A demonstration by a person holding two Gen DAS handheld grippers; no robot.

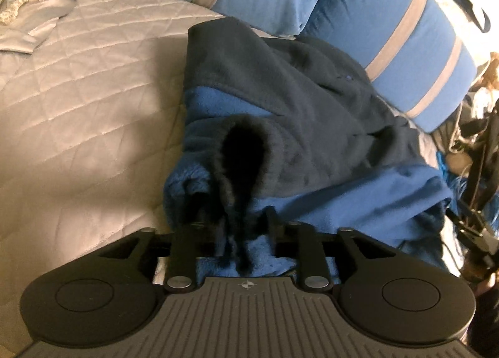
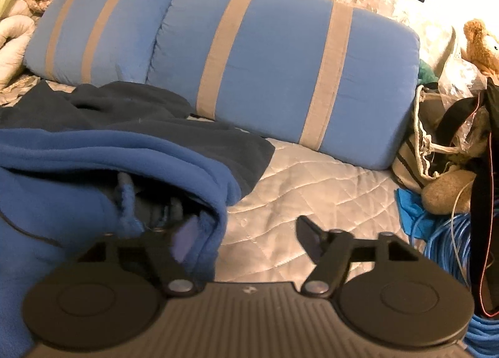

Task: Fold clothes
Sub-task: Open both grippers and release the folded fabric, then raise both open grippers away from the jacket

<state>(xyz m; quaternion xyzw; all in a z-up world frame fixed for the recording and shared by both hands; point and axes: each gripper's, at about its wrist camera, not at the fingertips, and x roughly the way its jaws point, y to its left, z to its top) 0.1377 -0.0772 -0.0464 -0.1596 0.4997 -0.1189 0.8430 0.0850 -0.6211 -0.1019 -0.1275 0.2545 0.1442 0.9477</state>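
Lying on the quilted bed [image 1: 78, 108], the blue fleece garment [image 1: 312, 114] is bunched. Left gripper [image 1: 232, 220]: jaws apart, dark cuff [image 1: 246, 152] between them. Right gripper [image 2: 246, 233]: jaws wide apart, left finger under the fleece edge.

Navy and blue fleece [image 1: 280, 102] lies on the silvery diamond-quilted bedspread [image 1: 87, 102], before blue pillows [image 2: 280, 67] with grey stripes.

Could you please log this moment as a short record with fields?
surface: pale quilted bedspread
garment: navy and blue fleece garment, partly folded, lying on the bedspread
behind garment: two blue pillows with grey stripes
left gripper: open, dark sleeve cuff between its fingers
right gripper: open, left finger at the garment's blue edge, right finger over bare bedspread
beside bed: blue coiled cable
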